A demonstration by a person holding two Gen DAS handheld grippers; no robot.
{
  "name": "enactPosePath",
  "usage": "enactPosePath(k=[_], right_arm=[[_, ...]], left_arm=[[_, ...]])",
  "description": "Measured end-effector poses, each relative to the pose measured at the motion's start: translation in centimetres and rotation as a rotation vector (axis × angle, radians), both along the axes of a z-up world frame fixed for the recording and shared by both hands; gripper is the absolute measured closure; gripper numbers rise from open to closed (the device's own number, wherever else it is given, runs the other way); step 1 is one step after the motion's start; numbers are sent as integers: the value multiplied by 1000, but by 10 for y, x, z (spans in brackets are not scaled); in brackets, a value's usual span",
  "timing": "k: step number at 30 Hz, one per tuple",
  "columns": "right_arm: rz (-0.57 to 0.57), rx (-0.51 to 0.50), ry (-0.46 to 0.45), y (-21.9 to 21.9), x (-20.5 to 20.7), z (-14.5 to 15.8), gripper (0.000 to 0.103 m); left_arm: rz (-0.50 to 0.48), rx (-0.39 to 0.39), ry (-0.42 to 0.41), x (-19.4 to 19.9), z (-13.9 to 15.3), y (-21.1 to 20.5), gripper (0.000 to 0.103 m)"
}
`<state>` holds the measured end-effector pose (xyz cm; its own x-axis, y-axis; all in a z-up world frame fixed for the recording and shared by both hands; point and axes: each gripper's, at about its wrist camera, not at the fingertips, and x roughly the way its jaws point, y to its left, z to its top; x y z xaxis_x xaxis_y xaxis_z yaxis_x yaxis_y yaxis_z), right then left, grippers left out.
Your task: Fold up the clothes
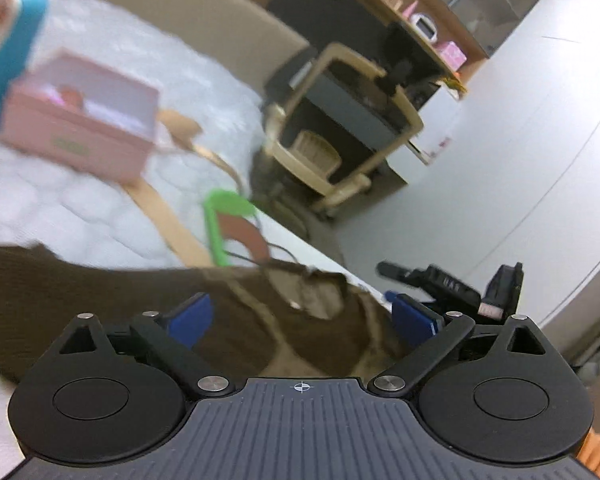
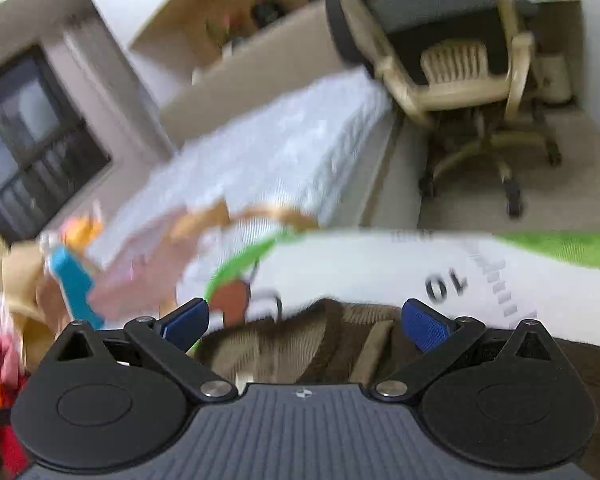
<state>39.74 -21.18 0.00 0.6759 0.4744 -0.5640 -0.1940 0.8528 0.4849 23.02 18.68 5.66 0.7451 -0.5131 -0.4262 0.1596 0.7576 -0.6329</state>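
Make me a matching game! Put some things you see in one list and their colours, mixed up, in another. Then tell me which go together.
Things:
1. box
2. garment
3. chair frame
4. finger pads

Colours:
A. blue
B. beige
C. pink
D. brown

Pairs: 1-C, 2-D, 3-B, 4-A

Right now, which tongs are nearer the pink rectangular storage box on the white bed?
Left. The left tongs hover open over the brown garment, with the pink rectangular storage box just beyond; the right tongs see it farther off.
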Motion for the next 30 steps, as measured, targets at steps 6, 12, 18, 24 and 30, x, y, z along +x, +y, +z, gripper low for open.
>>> enactPosePath(k=[6,12,18,24,30], right_arm=[[-19,15,-5,-50,-38,8,0],[-36,-77,-41,-81,-74,12,0],[-113,-208,-97,-90,-94,13,0],[-95,-408,-128,-87,-146,15,0],[136,-538,-163,-53,-237,15,0]], left_arm=[[-53,-88,177,63,-47,-41,3],[37,-167,210,108,-66,-51,3],[135,-158,134,127,-46,-36,3],[10,96,103,57,-28,-42,3],[-67,595,-162,-81,4,-81,2]])
